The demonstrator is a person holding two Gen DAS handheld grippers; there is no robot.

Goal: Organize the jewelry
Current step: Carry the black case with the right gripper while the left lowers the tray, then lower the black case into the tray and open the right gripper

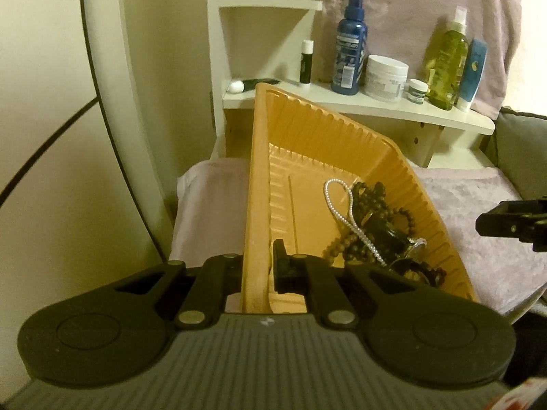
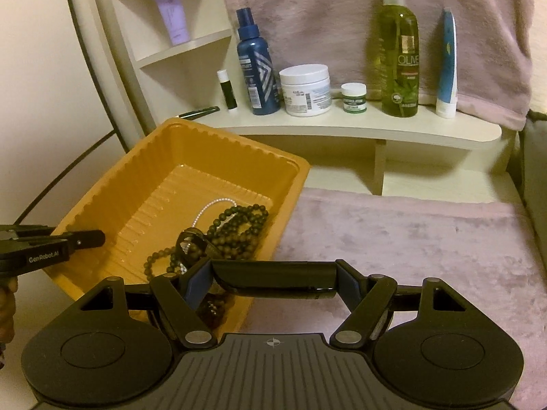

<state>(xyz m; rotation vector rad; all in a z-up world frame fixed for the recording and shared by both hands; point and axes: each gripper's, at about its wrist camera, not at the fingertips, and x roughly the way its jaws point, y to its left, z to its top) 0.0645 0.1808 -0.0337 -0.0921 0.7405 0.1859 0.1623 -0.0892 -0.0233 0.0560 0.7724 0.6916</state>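
Observation:
An orange plastic tray (image 1: 259, 171) stands tilted over the pink cloth, and my left gripper (image 1: 259, 266) is shut on its near wall. Inside lie a pearl strand (image 1: 336, 201), dark bead bracelets (image 1: 369, 198) and other dark pieces, heaped toward the lower side. The right wrist view shows the same tray (image 2: 239, 143), the beads (image 2: 239, 225) and the left gripper (image 2: 95, 239) clamped on its left rim. My right gripper (image 2: 273, 283) hovers over the tray's near right corner. It is shut on a glossy black bangle (image 2: 239, 278) that spans between its blue pads. It also enters the left wrist view as the right gripper (image 1: 492, 222) at the right edge.
A cream shelf (image 2: 342, 130) behind the tray carries a blue spray bottle (image 2: 256, 68), a white jar (image 2: 306, 89), a small jar (image 2: 354, 97), a green oil bottle (image 2: 400, 58), a blue tube (image 2: 448, 65) and a lip balm (image 2: 227, 89). Pink furry cloth (image 2: 410, 246) spreads right of the tray.

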